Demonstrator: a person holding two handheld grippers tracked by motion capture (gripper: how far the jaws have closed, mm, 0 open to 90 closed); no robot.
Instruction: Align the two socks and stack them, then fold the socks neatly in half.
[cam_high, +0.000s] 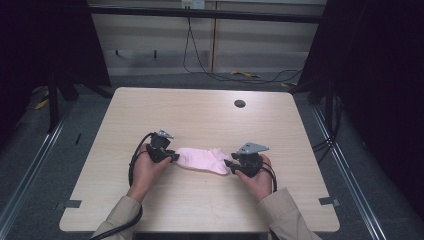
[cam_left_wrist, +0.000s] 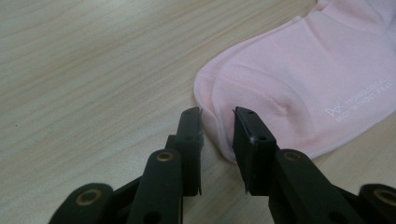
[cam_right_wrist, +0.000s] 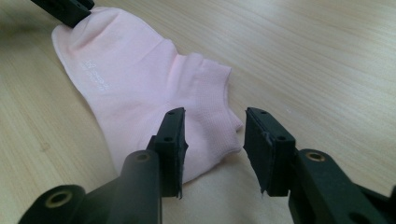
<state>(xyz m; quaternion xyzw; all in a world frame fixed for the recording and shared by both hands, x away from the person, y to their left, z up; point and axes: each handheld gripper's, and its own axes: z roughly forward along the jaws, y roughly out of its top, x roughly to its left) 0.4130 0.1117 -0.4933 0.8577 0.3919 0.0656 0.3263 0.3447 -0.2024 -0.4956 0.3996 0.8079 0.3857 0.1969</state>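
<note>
Your sock (cam_high: 204, 160) lies flat on the bench (cam_high: 200, 115), long axis running between both grippers: toe at your left gripper (cam_left_wrist: 217, 122), cuff at your right gripper (cam_right_wrist: 214, 122). Both are spread, gripping nothing.

- The sock (cam_high: 204, 160) is pale pink, plain, with small white lettering and a white logo printed on it; its cuff has a fine ribbed knit.
- The table (cam_high: 200, 115) is light beige wood with a fine streaked grain and one round dark grey cap.
- The left gripper (cam_left_wrist: 217, 135) and the right gripper (cam_right_wrist: 212, 140) are black, with brass-coloured rivets.
- The sleeves (cam_high: 120, 215) are tan.
</note>
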